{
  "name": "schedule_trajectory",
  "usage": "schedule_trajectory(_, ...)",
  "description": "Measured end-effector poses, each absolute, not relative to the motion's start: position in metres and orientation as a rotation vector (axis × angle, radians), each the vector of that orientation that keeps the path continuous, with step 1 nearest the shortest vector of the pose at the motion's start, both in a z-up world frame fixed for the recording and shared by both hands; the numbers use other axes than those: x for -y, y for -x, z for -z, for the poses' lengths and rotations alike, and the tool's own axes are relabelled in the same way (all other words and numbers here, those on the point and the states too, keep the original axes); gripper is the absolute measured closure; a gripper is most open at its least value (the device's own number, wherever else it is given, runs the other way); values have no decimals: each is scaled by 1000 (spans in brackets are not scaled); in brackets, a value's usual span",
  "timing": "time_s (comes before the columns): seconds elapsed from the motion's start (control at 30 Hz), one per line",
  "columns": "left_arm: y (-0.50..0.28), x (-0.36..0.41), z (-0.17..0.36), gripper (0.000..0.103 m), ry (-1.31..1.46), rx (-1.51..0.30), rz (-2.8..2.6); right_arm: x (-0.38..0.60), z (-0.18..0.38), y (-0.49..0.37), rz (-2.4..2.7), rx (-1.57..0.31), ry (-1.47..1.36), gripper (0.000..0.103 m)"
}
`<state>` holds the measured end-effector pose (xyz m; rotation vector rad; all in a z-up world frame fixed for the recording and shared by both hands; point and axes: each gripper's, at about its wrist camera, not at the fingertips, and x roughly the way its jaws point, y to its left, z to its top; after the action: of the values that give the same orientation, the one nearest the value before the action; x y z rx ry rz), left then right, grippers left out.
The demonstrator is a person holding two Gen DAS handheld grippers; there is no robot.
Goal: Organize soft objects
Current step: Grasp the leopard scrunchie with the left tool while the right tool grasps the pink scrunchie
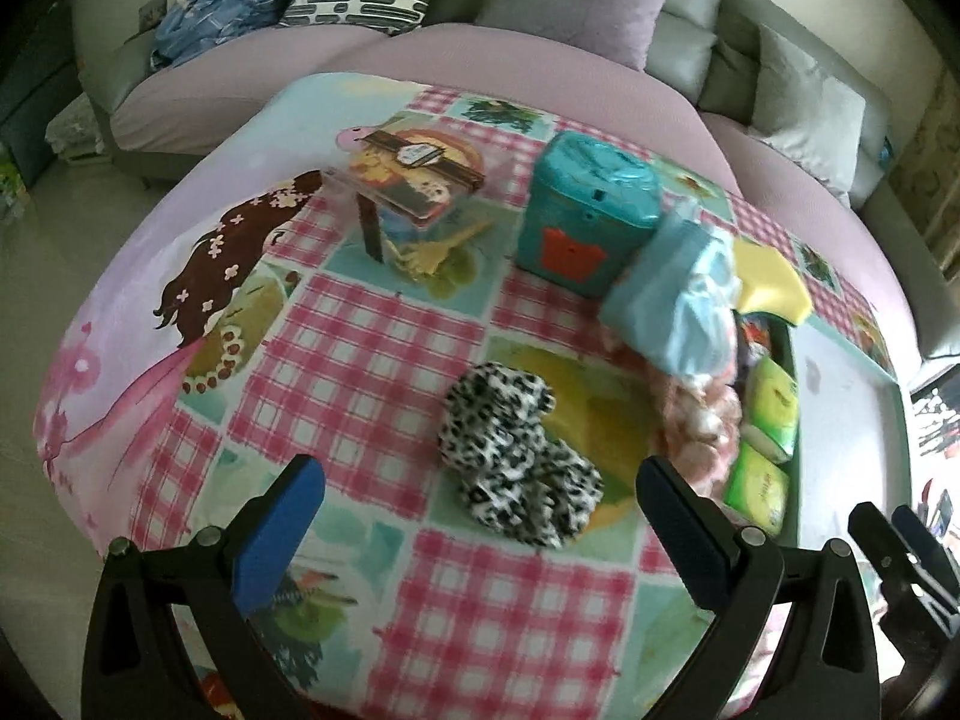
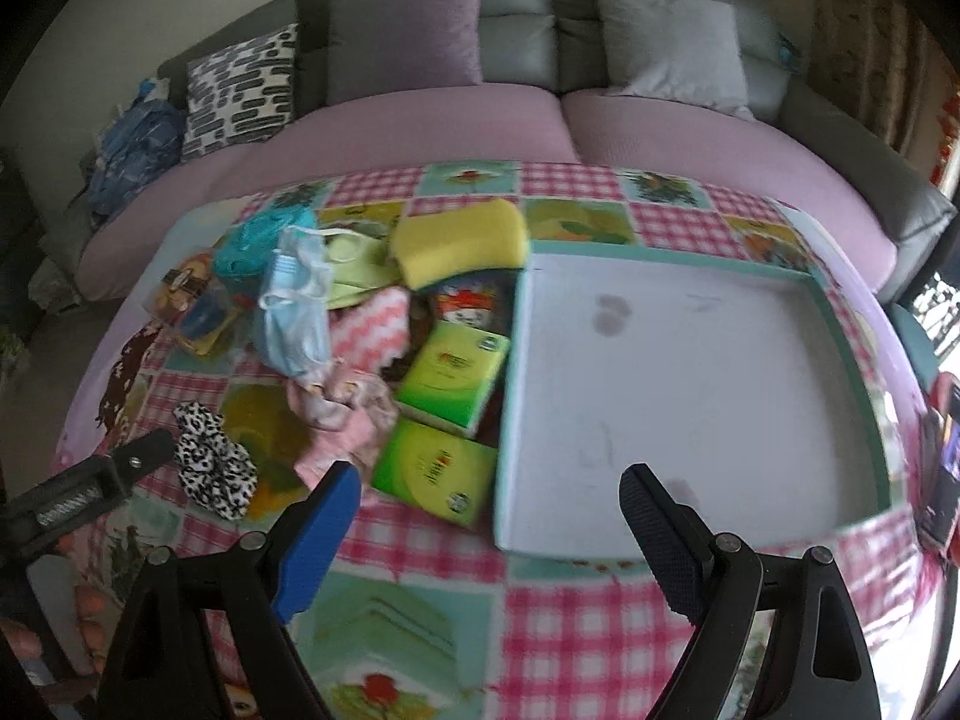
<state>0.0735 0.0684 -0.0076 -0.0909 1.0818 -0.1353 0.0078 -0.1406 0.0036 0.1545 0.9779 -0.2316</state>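
Both the left hand-held gripper (image 1: 480, 516) and right hand-held gripper (image 2: 489, 516) gape empty. The leopard-print scrunchie (image 1: 510, 468) looks light and squashy; pinching its bunched middle should hold.

Shallow white tray with teal rim (image 2: 690, 372) sits right on the patchwork-cloth bench (image 2: 570, 612); two green tissue packs (image 2: 447, 369) just left of it, leopard-print fabric scrunchie (image 2: 213, 468) further left, yellow sponge (image 2: 459, 237) behind the packs, grey sofa (image 2: 540, 12) behind all.

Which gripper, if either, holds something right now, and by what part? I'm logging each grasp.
Nothing is held. The left gripper stands open above the leopard-print scrunchie, and the right gripper stands open over the tablecloth.
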Motion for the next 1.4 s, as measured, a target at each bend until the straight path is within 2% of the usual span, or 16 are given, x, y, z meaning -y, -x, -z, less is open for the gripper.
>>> schedule_trajectory(0.43,-93,-63,46,0,-10,-1178,92,102,41,-48,63,-1097,-98,13)
schedule_trajectory(0.5,-95,-65,50,4,4,-1184,101,100,44,-54,46,-1105,-93,14)
schedule_trajectory(0.6,-100,-66,55,18,22,-1202,129,94,49,-62,16,-1123,-86,22)
schedule_trajectory(0.7,-101,-67,59,28,43,-1215,163,89,53,-66,-12,-1135,-77,30)
schedule_trajectory(0.77,-101,-66,60,36,48,-1213,180,84,55,-67,-31,-1142,-68,49)
schedule_trajectory(0.93,-100,-63,61,59,65,-1217,213,79,60,-71,-57,-1153,-59,70)
schedule_trajectory(1.0,-100,-61,62,66,68,-1217,222,78,60,-71,-62,-1153,-59,77)
schedule_trajectory(1.07,-99,-60,63,70,64,-1214,224,77,62,-73,-68,-1152,-66,90)
schedule_trajectory(1.17,-99,-57,62,78,59,-1210,223,79,63,-72,-61,-1144,-76,97)
schedule_trajectory(1.4,-95,-65,49,84,64,-1196,201,88,47,-61,-86,-1100,-131,98)
